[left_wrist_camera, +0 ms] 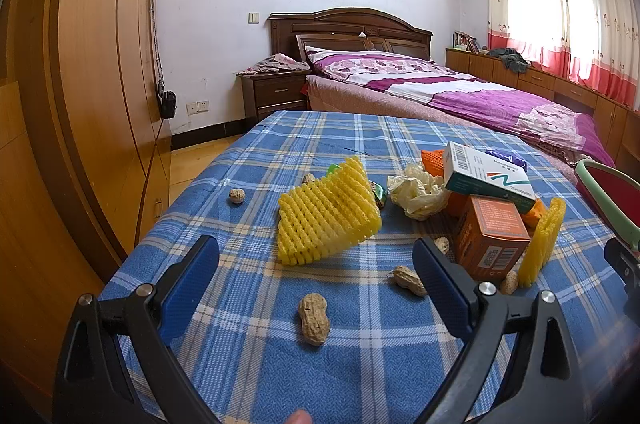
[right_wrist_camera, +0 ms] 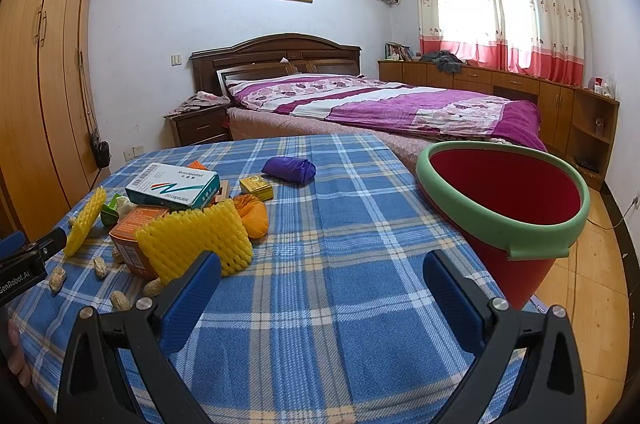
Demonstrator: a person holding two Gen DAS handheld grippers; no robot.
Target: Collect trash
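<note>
Both my left tool (left_wrist_camera: 316, 288) and right tool (right_wrist_camera: 322, 298) hover spread and empty; bucket (right_wrist_camera: 504, 228) parked beside the trash for short drops.

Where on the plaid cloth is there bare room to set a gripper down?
Free: the stretch between the yellow foam net and the red bucket, and the far end beyond the purple bundle. Crowded: around the orange box, with peanuts scattered nearby.

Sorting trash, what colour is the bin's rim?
Pale green, on the red plastic bin; clearest in the right wrist view.
</note>
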